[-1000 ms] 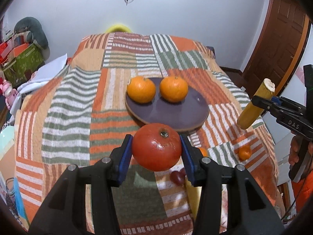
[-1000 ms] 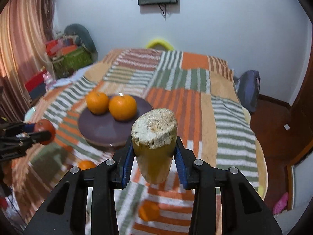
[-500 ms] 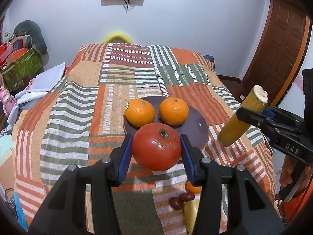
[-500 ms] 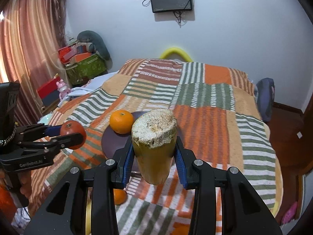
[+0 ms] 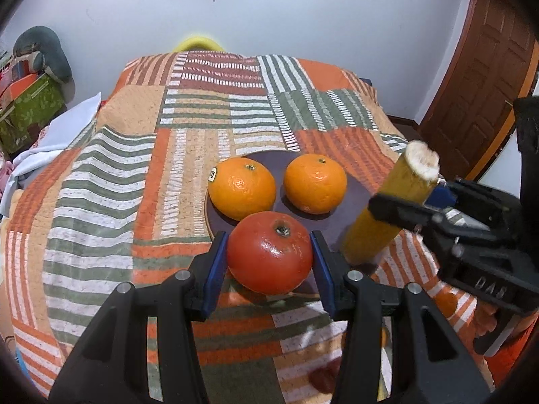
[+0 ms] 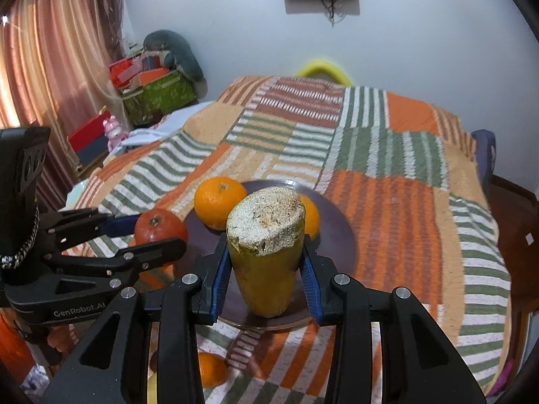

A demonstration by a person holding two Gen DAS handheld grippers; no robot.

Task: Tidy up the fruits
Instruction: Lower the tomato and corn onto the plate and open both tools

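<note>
My left gripper is shut on a red tomato and holds it over the near rim of a dark purple plate. Two oranges sit on the plate. My right gripper is shut on a yellow cut banana piece, its lower end at the plate; it shows at the right in the left wrist view. The left gripper with the tomato shows at the left in the right wrist view.
The plate lies on a bed with a striped patchwork quilt. A small orange and dark red fruits lie on the quilt near me. Boxes and a pillow stand at the far left, a wooden door at the right.
Both grippers have moved forward and down toward the plate. The tomato now hangs over its near rim and the banana piece has come over its right side.
</note>
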